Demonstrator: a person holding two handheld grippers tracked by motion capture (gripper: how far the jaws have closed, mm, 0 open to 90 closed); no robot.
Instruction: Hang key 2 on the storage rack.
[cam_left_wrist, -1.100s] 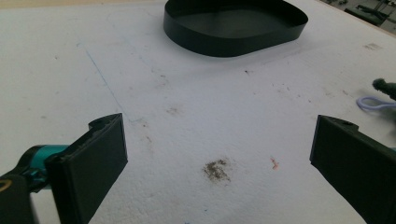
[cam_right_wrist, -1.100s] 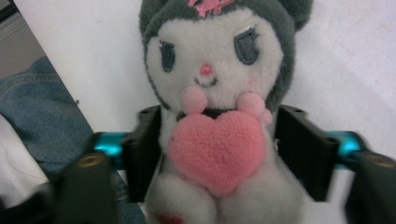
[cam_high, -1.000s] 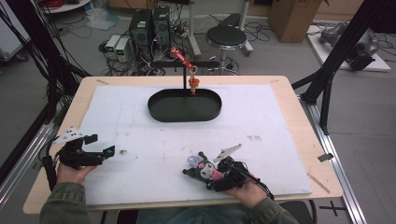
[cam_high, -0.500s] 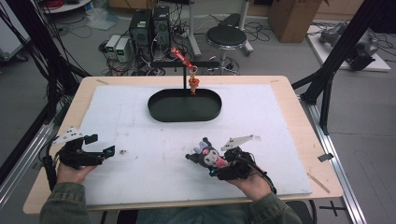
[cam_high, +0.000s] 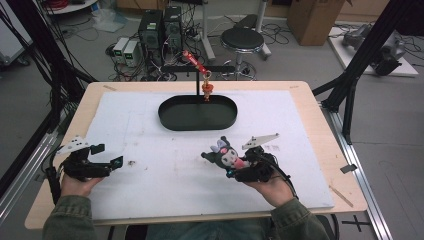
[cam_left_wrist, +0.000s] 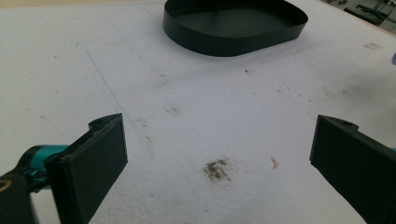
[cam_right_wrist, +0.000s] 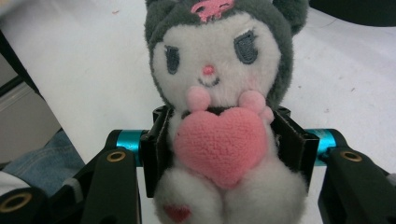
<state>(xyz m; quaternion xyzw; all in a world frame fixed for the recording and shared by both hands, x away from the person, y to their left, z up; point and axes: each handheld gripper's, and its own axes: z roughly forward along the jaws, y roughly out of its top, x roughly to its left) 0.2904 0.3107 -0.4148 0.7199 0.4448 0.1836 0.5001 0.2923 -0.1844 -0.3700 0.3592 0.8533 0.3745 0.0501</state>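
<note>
You hold two tools, one in each hand. Your right tool (cam_high: 239, 167) squeezes one plush toy (cam_high: 226, 154) around its middle. In the right gripper view the two black jaws press on both sides of the toy (cam_right_wrist: 219, 116), just behind its pink heart. The toy has a white face, a dark grey hood with ears, and one small pink mark on top of the hood. It sits near the front of the tabletop (cam_high: 320, 145), on your right side, over the white mat (cam_high: 150, 140).

Your left tool (cam_high: 107, 156) holds nothing. Its two jaws stand wide apart. In the left gripper view you can see the white mat (cam_left_wrist: 196, 107) between them, with one dark smudge (cam_left_wrist: 216, 169) and one tiny orange speck (cam_left_wrist: 274, 162) on it. This tool is near the front left edge of the mat, well apart from the toy.

There is one black oval tray (cam_high: 197, 114) at the far middle of the mat. Nothing lies in it. One thin black stand (cam_high: 196, 85) rises just behind the tray, and one small orange charm (cam_high: 206, 90) hangs from its arm above the tray's far rim.

On the floor past the tabletop you can see one round black stool (cam_high: 242, 39).
</note>
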